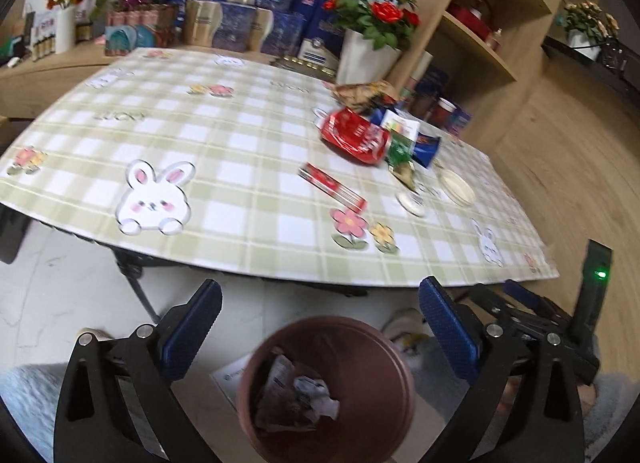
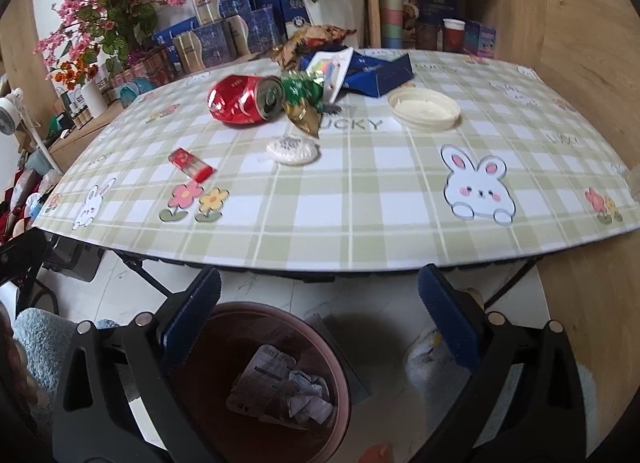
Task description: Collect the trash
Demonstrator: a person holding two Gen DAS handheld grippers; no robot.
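- Several pieces of trash lie on the tabletop point(image 2: 360, 199), bunched toward its far edge: a crushed red can point(image 2: 246, 101) on its side, a green wrapper point(image 2: 302, 91) touching the can's open end, a gold wrapper point(image 2: 306, 119) just below it, and a blue packet point(image 2: 376, 73) behind them beside a brown crumpled bag point(image 2: 308, 43).
- One white lid point(image 2: 424, 107) sits open side up to the right of the pile, apart from it.
- A small white wad point(image 2: 292, 149) lies nearer the front edge, just below the gold wrapper.
- A red flat pack point(image 2: 191, 165) lies alone toward the left edge, next to the printed flowers.
- A brown bin point(image 1: 326, 387) stands on the floor in front of the tabletop's near edge; crumpled paper point(image 1: 294, 399) lies at its bottom.
- The left hand-held gripper point(image 1: 320, 315) hangs over the bin with its jaws spread wide and nothing between the pads.
- The right hand-held gripper point(image 2: 320, 303) is also released, jaws wide apart and empty, above the bin's right rim and the floor.
- Behind the far edge stand a white pot of red roses point(image 1: 370, 47) and blue and gold boxes point(image 1: 240, 27).
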